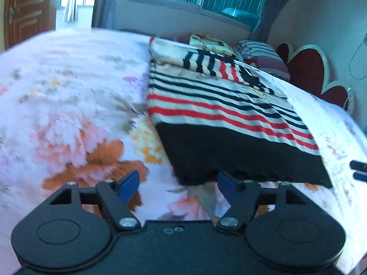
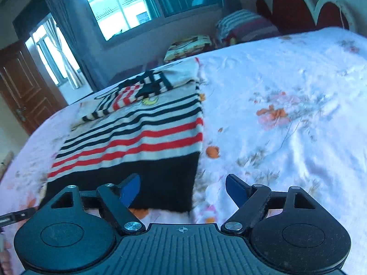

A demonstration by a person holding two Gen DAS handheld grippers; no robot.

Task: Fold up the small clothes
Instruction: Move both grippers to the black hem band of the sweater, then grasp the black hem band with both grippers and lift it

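Knitted fabric makes up the one garment under inspection: a striped sweater (image 1: 229, 119) lying flat on the bed sheet (image 1: 68, 91), folded into a rough rectangle. Its near hem is a wide, solid black band; above that are running two red stripes, then several thin black stripes, on a cream ground. A sleeve, striped black and red, is lying folded across the upper part. A small yellow motif is showing near the sleeve in the right wrist view; its detail cannot be made out.

The sheet is a smooth, lightly creased white cotton-like cloth printed with pink and orange flowers.

In the left wrist view the sweater is sitting at 1 o'clock from the left gripper (image 1: 178, 182). The jaws are standing wide, with nothing between the two blue pads; the black hem is lying just beyond the right-hand pad, and contact cannot be judged.

In the right wrist view the sweater is sitting at 11 o'clock from the right gripper (image 2: 183, 186). Its jaws are likewise standing wide and gripping nothing; the left-hand pad is overlapping the black hem in the picture.

At 12 o'clock, two pillows are resting by the scalloped red headboard (image 2: 298, 6): one striped pillow (image 2: 245, 25) and one yellow printed pillow (image 2: 188, 45).
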